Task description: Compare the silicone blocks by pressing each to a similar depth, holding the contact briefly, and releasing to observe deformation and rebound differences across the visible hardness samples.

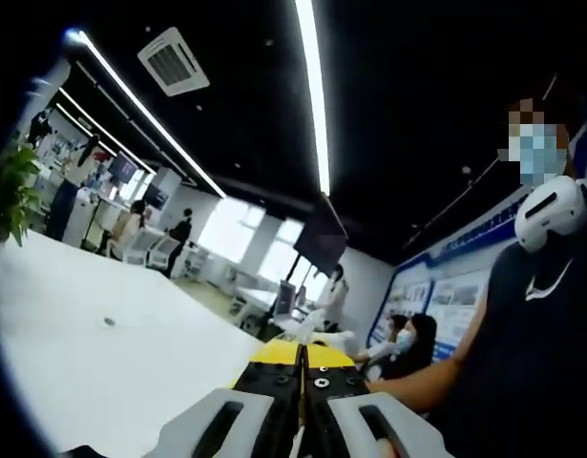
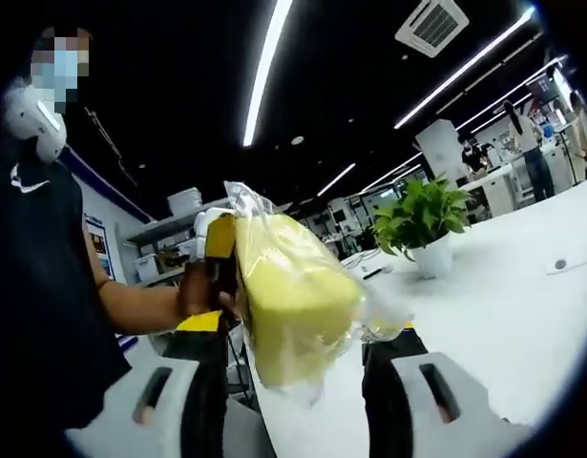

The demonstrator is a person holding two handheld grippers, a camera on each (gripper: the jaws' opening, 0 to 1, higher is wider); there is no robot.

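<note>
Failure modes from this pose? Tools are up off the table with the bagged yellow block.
1. The right tool appears to clamp the yellow block through a loose clear plastic bag; the film may slide, so the block could slip or twist.
2. The block hangs in the air above the white table, so pressing it here may push it away rather than indent it.
3. The left tool is shut; it must open or press closed-tipped.
</note>
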